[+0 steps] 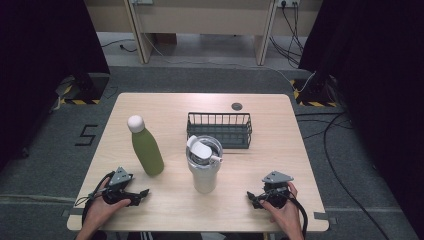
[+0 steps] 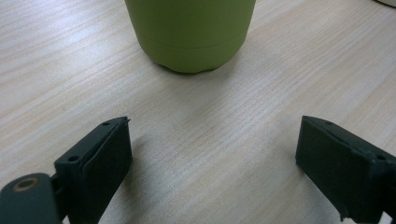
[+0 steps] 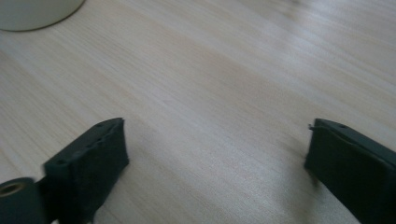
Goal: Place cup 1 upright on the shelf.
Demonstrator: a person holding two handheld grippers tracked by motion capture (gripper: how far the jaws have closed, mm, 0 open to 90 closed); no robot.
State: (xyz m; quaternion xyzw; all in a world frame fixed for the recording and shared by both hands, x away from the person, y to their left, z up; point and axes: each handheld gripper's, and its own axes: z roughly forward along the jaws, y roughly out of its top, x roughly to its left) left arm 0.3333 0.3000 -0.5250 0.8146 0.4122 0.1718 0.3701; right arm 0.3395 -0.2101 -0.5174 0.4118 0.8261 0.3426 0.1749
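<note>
The green bottle (image 1: 147, 150) stands upright on the desk (image 1: 165, 210), just ahead of the left tool (image 1: 141, 194), whose jaws gape wide and empty; the right tool (image 1: 252, 197) is likewise spread, holding nothing. Its smooth, rigid wall looks slippery, probably metal, so grip mid-body, below the white cap (image 1: 135, 123); a steel cup (image 1: 204, 167) stands beside it

The high view is evenly lit from above, the desk (image 1: 165, 200) bright against dark curtains at both sides; it is soft and low in detail. The green bottle (image 1: 147, 150) and the steel tumbler (image 1: 204, 170) cast short, faint shadows. In the left gripper view the wood grain is sharp, with dim shadow under the left tool (image 2: 212, 168). The right gripper view is blurred throughout, the right tool (image 3: 217, 170) smeared at its edges.
</note>
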